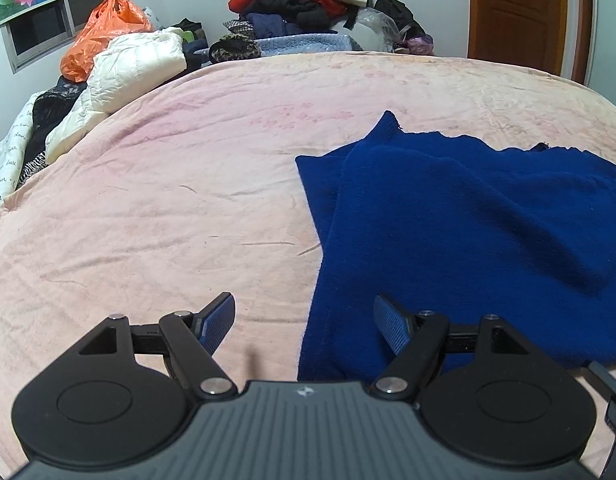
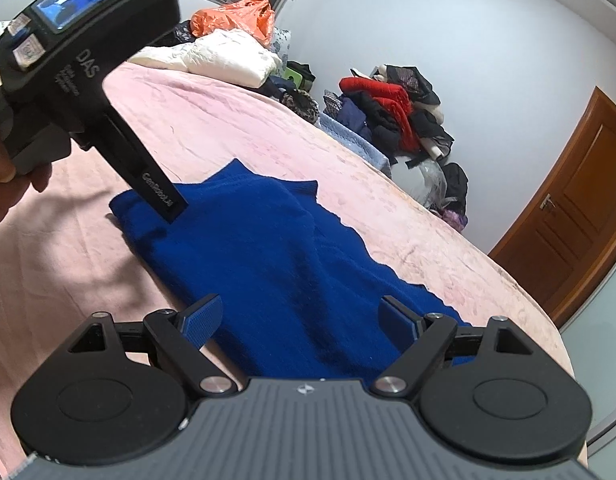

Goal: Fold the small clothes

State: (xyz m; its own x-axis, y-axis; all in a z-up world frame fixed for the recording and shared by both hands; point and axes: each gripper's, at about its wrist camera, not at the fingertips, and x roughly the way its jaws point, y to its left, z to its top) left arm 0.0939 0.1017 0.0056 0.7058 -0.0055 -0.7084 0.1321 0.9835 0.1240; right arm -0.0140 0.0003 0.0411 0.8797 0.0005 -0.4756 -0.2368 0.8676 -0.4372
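Note:
A dark blue knit garment [image 1: 468, 220] lies flat on the pink bedsheet [image 1: 148, 200], with one layer folded over its left part. My left gripper [image 1: 304, 304] hovers open over the garment's near left edge: the right finger is above the knit, the left finger above bare sheet, and nothing is pinched. In the right wrist view the same garment [image 2: 268, 248] fills the middle. My right gripper [image 2: 302, 302] stands wide open just above its near side, with both pads clear of the cloth. A hand [image 2: 4, 184] holds the left tool's black body [image 2: 80, 64], which reaches down to the garment's far left corner.
A white padded jacket [image 1: 136, 64] and an orange plastic bag [image 1: 104, 36] sit at the bed's far left. A tall pile of clothes [image 1: 300, 0] stands behind the bed against the wall. A wooden door [image 1: 520, 12] is at the far right.

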